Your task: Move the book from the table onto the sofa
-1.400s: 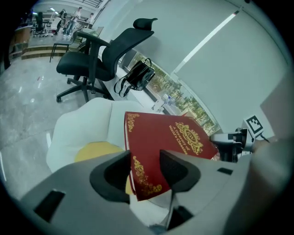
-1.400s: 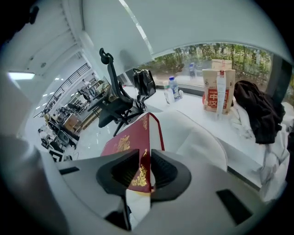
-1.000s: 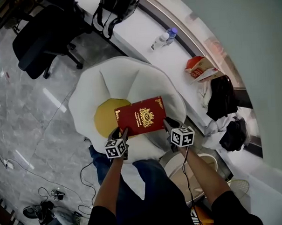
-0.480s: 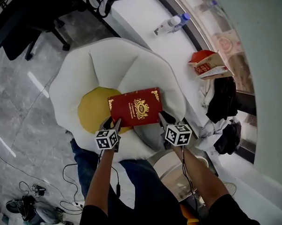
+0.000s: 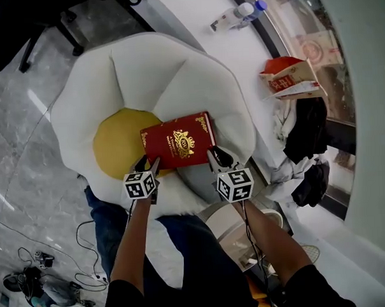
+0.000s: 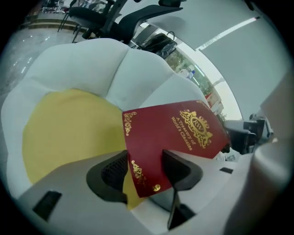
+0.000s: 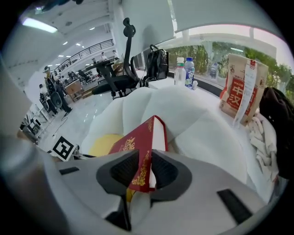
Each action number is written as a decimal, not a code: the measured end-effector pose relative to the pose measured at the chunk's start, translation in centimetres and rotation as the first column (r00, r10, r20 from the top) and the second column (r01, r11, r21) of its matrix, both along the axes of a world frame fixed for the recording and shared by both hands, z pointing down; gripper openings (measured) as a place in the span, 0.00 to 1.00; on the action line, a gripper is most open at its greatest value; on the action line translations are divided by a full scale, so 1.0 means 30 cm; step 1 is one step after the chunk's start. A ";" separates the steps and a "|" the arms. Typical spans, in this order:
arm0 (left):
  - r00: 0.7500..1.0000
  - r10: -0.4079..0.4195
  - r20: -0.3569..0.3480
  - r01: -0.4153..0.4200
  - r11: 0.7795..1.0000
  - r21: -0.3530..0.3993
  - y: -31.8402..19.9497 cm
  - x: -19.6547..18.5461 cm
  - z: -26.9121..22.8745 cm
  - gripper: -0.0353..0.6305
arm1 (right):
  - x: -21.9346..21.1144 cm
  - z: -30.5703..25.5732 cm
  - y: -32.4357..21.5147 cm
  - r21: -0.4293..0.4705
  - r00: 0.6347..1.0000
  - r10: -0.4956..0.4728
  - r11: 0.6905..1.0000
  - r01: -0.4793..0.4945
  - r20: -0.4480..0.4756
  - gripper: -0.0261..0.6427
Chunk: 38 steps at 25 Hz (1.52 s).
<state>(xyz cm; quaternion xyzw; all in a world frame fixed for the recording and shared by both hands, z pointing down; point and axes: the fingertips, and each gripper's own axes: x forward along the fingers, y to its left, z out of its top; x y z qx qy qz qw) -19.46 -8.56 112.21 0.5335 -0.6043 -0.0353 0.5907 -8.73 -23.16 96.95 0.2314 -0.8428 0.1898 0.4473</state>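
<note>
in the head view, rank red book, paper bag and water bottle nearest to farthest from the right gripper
1. red book, clamped in the jaws of the right gripper.
2. paper bag, on the white ledge to the right.
3. water bottle, farther up that ledge, near the top.

Left forearm point(image 5: 134, 238) & right forearm point(image 5: 265, 235) stretched fwd, both tools tipped down. Left tool point(image 5: 148, 164) jaws have just been opening, book point(image 5: 177, 141) corner sits loose btw them. Right tool point(image 5: 219, 156) clamped tight on the book's edge.

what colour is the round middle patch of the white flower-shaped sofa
Yellow. The round centre patch of the white petal-shaped sofa shows best in the head view.
</note>
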 end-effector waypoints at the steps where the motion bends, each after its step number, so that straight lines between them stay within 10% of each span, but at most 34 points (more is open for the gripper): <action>1: 1.000 -0.007 -0.003 0.007 1.000 -0.003 0.001 0.000 0.010 0.41 | -0.002 0.008 0.006 -0.001 1.000 -0.003 1.000 0.003 -0.003 0.18; 19: 0.999 0.019 -0.034 -0.019 1.000 -0.018 0.028 0.025 -0.043 0.47 | -0.031 -0.030 0.111 -0.035 0.996 0.070 0.997 -0.068 0.061 0.21; 29: 0.987 0.164 0.001 -0.162 0.974 0.158 -0.004 0.035 -0.662 0.45 | -0.078 -0.474 0.255 -0.085 0.954 0.218 0.975 -0.204 0.207 0.14; 38: 0.922 0.358 0.148 -0.387 0.872 0.300 0.122 0.069 -1.359 0.10 | -0.147 -1.142 0.444 -0.064 0.833 0.233 0.970 -0.233 0.501 0.08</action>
